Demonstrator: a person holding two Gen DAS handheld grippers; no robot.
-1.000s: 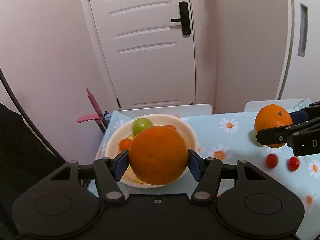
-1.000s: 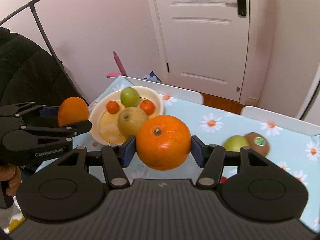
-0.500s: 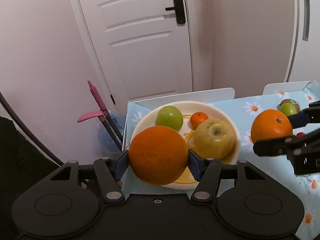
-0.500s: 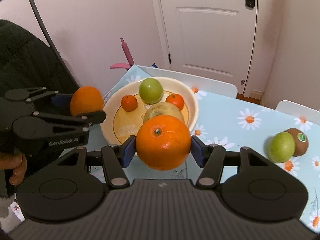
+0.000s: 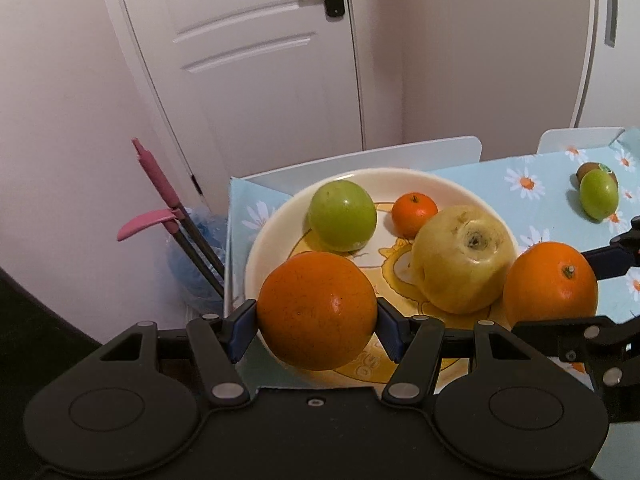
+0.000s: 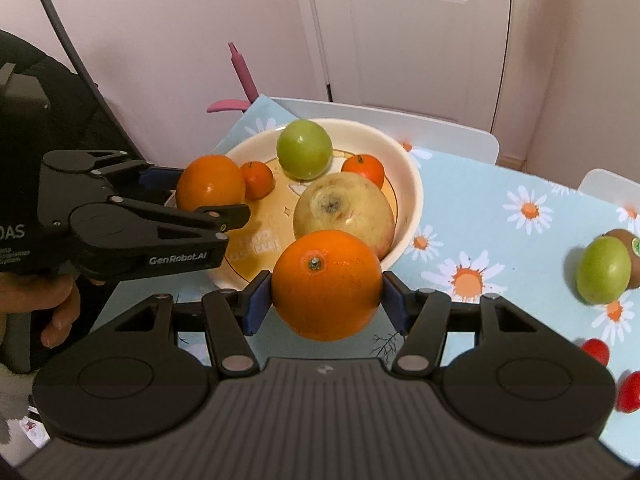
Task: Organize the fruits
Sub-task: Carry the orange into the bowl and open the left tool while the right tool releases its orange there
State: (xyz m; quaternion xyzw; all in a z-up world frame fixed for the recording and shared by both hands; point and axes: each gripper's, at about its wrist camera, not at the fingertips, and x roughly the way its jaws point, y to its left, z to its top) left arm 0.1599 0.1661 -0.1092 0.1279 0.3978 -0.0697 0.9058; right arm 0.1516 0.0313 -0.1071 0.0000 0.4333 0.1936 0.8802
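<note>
My left gripper (image 5: 316, 330) is shut on an orange (image 5: 317, 310) and holds it over the near left rim of the cream bowl (image 5: 460, 190). My right gripper (image 6: 326, 306) is shut on a second orange (image 6: 326, 284) just above the bowl's (image 6: 410, 176) near right rim. The bowl holds a green apple (image 5: 342, 216), a yellow pear-like fruit (image 5: 464, 258) and two small tangerines (image 6: 256, 180) (image 6: 364, 168). In the right wrist view the left gripper (image 6: 210, 202) and its orange (image 6: 210, 182) are at the bowl's left side.
A green fruit (image 6: 602, 270) and a kiwi (image 6: 628, 242) lie on the daisy tablecloth (image 6: 500, 240) to the right, with small red fruits (image 6: 596, 350) nearer. White chair backs (image 6: 400, 120) stand behind the table. A pink-handled tool (image 5: 160, 208) leans left of the table.
Both grippers have moved in toward the bowl with their oranges. The bowl and its fruit now look larger and closer in both views.
</note>
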